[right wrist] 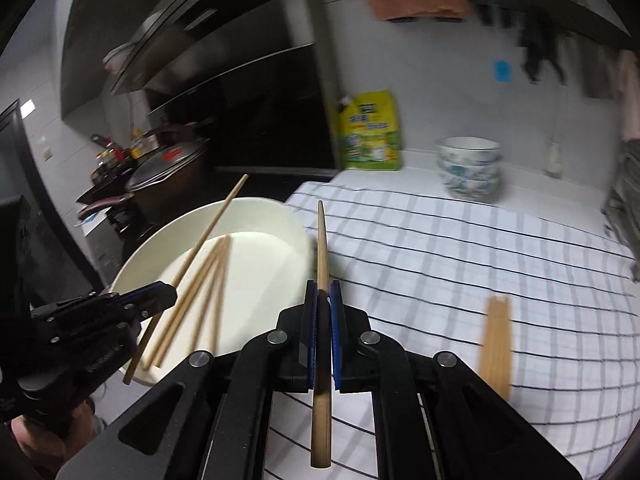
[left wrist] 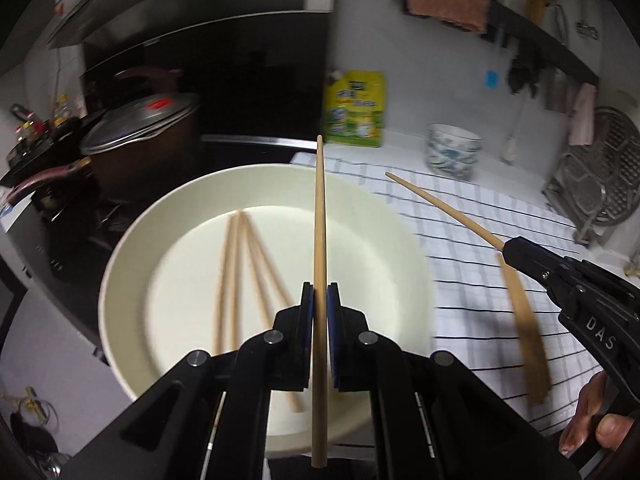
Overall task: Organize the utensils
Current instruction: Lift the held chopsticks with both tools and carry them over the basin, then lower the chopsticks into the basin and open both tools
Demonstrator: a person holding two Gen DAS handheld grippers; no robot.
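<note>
Now I have one chopstick (left wrist: 319, 240) pinched tight in my left gripper (left wrist: 320, 312) and another chopstick (right wrist: 322, 248) pinched in my right gripper (right wrist: 323, 312), while a few wait in the white bowl (left wrist: 132, 240) and a small pile (right wrist: 497, 340) lies on the striped cloth (right wrist: 440, 248).

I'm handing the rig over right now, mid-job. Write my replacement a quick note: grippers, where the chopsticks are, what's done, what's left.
Left gripper: shut on one chopstick, held above the cream bowl.
Right gripper: shut on another chopstick, over the checked cloth near the bowl's edge.
In the bowl: several loose chopsticks, count blurred.
On the cloth: a small group of chopsticks lying side by side.
Done: apparently some gathered onto the cloth.
Left: likely place both held sticks, then fetch the ones in the bowl.
</note>
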